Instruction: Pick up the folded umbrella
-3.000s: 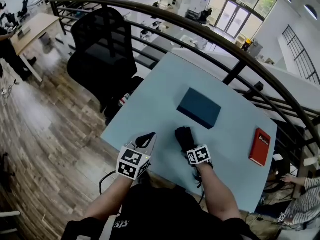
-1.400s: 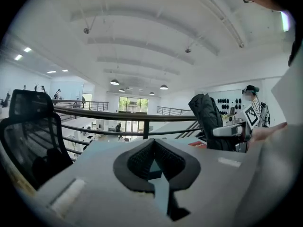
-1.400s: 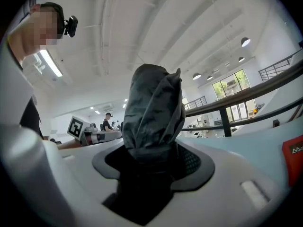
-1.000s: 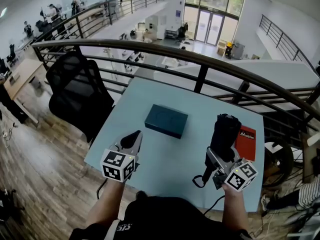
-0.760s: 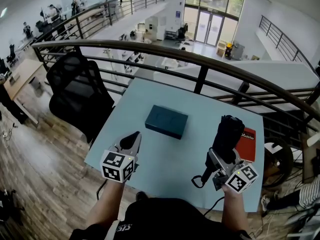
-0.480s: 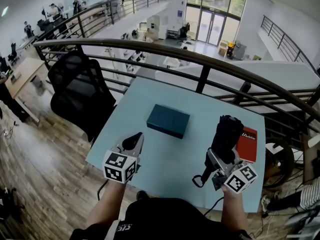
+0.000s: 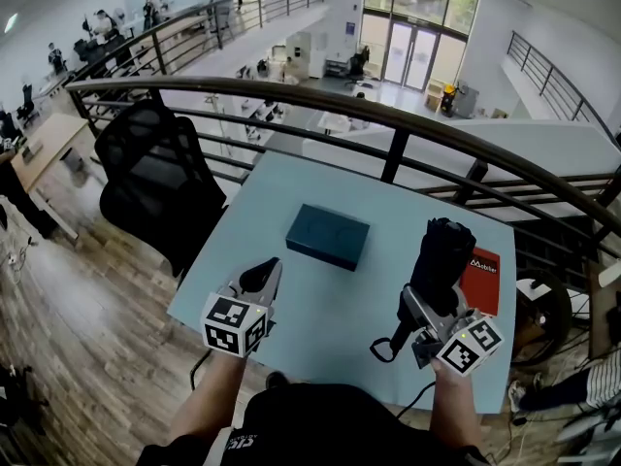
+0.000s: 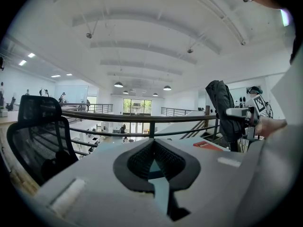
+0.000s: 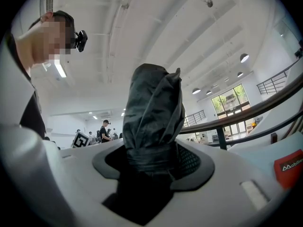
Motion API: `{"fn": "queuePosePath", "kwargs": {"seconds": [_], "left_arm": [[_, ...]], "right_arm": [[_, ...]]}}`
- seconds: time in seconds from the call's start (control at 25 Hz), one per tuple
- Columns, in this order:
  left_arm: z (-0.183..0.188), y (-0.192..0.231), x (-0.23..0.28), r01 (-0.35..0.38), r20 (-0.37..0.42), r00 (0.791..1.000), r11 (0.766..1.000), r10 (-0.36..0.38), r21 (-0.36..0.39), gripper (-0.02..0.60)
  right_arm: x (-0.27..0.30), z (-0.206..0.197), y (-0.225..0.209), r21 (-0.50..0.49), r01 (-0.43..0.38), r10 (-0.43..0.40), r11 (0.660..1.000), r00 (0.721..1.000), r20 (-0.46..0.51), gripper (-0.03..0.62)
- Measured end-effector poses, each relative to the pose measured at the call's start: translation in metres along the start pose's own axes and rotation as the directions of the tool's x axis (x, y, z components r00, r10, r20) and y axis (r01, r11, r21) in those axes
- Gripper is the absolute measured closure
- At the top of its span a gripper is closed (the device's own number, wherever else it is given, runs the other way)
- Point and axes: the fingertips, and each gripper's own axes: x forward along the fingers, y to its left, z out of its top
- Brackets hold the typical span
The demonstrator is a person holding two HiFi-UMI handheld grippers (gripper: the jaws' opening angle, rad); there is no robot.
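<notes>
The folded umbrella [image 7: 441, 254] is black, rolled in its sleeve, and stands nearly upright in the air above the right part of the pale blue table [image 7: 320, 309]. My right gripper [image 7: 427, 305] is shut on its lower end, and a black wrist strap [image 7: 383, 348] dangles below. In the right gripper view the umbrella [image 9: 154, 112] fills the space between the jaws of that gripper [image 9: 154, 162]. My left gripper [image 7: 260, 276] hovers by the table's near-left edge, shut and empty. From the left gripper view the umbrella [image 8: 222, 110] shows at the right.
A dark teal box [image 7: 328, 236] lies in the table's middle. A red book [image 7: 482, 278] lies by the right edge, just behind the umbrella. A dark curved railing [image 7: 388, 115] runs beyond the far edge, and a black office chair [image 7: 155, 178] stands at the left.
Three seconds ago the umbrella lay on the table under my right gripper; now it is held up in the air to the right. Within the last second nothing has visibly moved.
</notes>
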Motion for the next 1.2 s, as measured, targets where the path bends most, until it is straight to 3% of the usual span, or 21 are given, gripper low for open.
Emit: {"fn": "queuePosePath", "kwargs": {"seconds": [0.24,1.2], "left_arm": [[0.002,0.0,0.001,0.006,0.003,1.0,1.0,-0.006,0.0,0.577],[-0.002,-0.012,0.013,0.02,-0.006,1.0,1.0,-0.02,0.002,0.577]], "right_arm": [[-0.001,0.011,0.003,-0.027,0.002,-0.001,1.0,1.0,0.024,0.341],[0.001,-0.006,-0.007,-0.037,0.027,-0.027,0.999,0.999,-0.017,0.345]]}}
